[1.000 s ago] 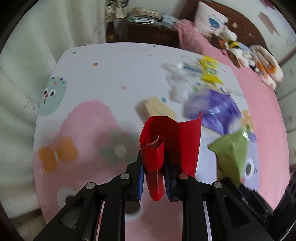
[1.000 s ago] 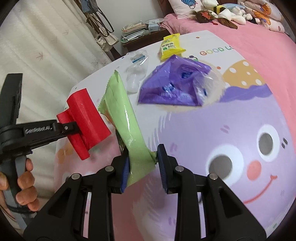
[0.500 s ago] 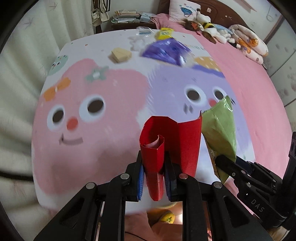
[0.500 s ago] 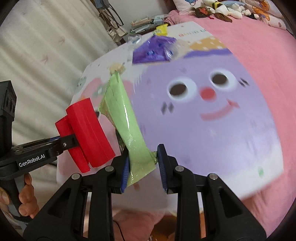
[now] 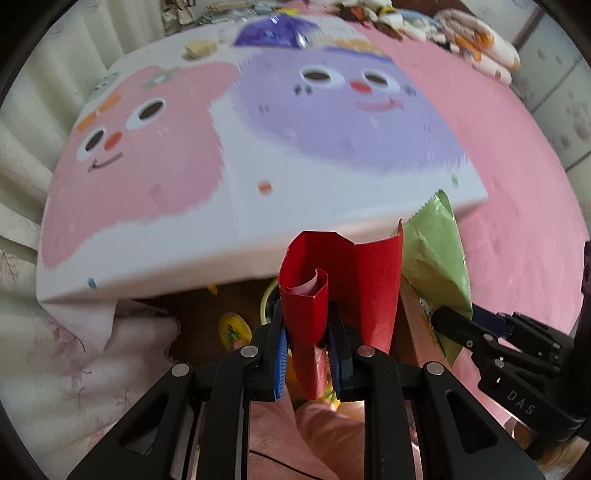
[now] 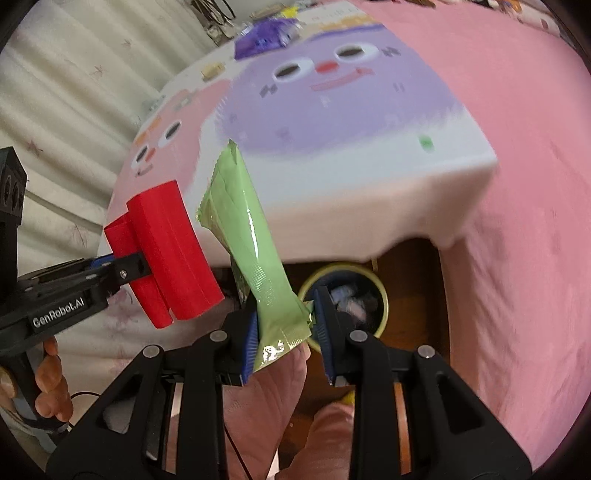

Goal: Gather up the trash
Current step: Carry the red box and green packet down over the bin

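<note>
My left gripper [image 5: 308, 345] is shut on a folded red paper box [image 5: 332, 280], also seen in the right wrist view [image 6: 166, 251]. My right gripper [image 6: 286, 326] has its jaws spread; a green snack wrapper [image 6: 251, 251] hangs against the left finger, its lower end between the jaws. The wrapper also shows in the left wrist view [image 5: 432, 254]. A yellow-rimmed trash bin [image 6: 382, 295] holding crumpled trash stands on the floor just beyond the right gripper, below the table edge. A purple bag [image 5: 275, 31] and a small tan box [image 5: 199, 48] lie at the table's far end.
The table's cartoon-face cloth [image 5: 258, 147] hangs over the near edge. A pink bed [image 6: 517, 147] is on the right, curtains [image 6: 74, 92] on the left. A yellow slipper [image 5: 232, 328] lies on the floor. The person's pink-clothed knees [image 6: 266, 406] are below the grippers.
Both grippers pulled back from over the table to beyond its near edge, above the floor and bin. The right gripper's jaws have opened around the green wrapper.
</note>
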